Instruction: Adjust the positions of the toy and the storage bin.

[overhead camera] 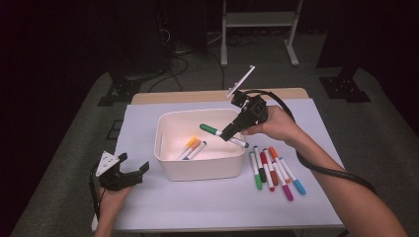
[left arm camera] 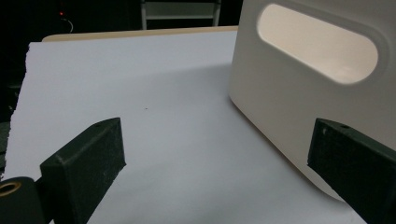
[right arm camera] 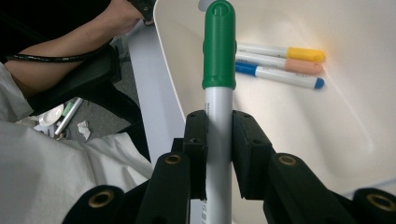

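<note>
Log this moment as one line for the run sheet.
right tongs: shut on green marker, over white bin | left tongs: open, resting on table | bin: three markers | table: six markers

The table [overhead camera: 148, 207] has a white top. A white bin [overhead camera: 200, 165] sits in the middle of it. Six markers [overhead camera: 274, 170] lie in a row just right of the bin.

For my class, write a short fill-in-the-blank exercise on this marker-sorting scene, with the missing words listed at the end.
1. The right tongs are shut on a marker with a ____ cap.
2. The white bin already holds ____ markers.
3. The left tongs stand ____ beside the bin, gripping nothing.
4. The loose markers lie on the table to the bin's ____.

Missing words: green; three; open; right
</note>
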The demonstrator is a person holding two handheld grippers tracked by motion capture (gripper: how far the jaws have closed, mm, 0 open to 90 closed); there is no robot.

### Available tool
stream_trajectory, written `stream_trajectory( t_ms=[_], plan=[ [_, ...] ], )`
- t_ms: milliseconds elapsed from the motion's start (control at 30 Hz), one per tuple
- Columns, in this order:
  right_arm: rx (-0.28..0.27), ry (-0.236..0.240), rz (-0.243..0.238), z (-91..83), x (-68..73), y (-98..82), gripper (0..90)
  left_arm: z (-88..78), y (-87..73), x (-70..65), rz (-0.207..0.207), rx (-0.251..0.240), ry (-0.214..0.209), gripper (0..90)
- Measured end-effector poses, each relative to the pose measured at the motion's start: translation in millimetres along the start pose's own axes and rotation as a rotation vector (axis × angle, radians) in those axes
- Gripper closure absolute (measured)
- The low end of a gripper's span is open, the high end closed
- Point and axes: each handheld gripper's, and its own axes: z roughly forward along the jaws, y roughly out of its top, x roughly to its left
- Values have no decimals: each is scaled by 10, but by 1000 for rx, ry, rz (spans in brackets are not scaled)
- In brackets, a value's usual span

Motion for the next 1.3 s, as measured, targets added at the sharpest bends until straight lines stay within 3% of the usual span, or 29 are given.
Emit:
stream_trajectory(
  t_ms=[400, 1300],
  plan=[
    [58, 13, -43, 292, 30, 250, 756, -12, 4, -5, 1, -5, 0, 27],
    [137, 27, -76, 705, 20, 418, 756, -23, 1, 1, 1, -8, 1, 26]
  ],
)
